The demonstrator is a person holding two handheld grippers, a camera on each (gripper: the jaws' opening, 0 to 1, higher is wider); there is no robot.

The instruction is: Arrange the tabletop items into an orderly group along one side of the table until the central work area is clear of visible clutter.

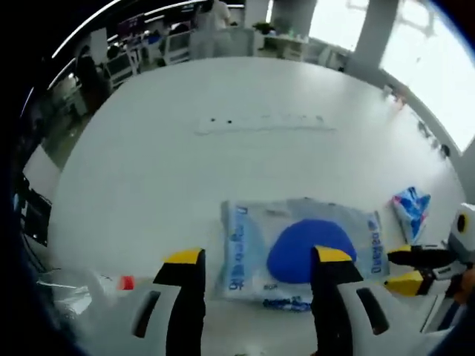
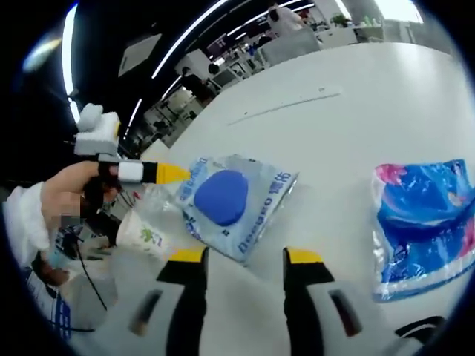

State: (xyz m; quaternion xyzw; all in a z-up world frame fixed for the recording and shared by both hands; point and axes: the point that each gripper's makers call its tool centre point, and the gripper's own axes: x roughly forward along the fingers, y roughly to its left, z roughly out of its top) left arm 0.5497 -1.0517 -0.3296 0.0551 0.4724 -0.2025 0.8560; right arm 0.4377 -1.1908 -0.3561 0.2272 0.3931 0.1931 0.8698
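Distant office desks (image 1: pixel 171 44), standing person (image 1: pixel 209 18)

A white table (image 1: pixel 245 148) carries a pale packet with a blue disc (image 1: pixel 300 248) and a blue-patterned packet (image 2: pixel 423 222).

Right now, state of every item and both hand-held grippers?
Left hand-held gripper: open, empty, above the pale pack.
Right hand-held gripper: open, empty.
Pale pack with blue disc: sealed, lying flat on the white table.
Blue printed pouch: lying flat, apart from the pack.
Paper cup: tipped on its side.
Clear plastic bag: crumpled, at the table edge.
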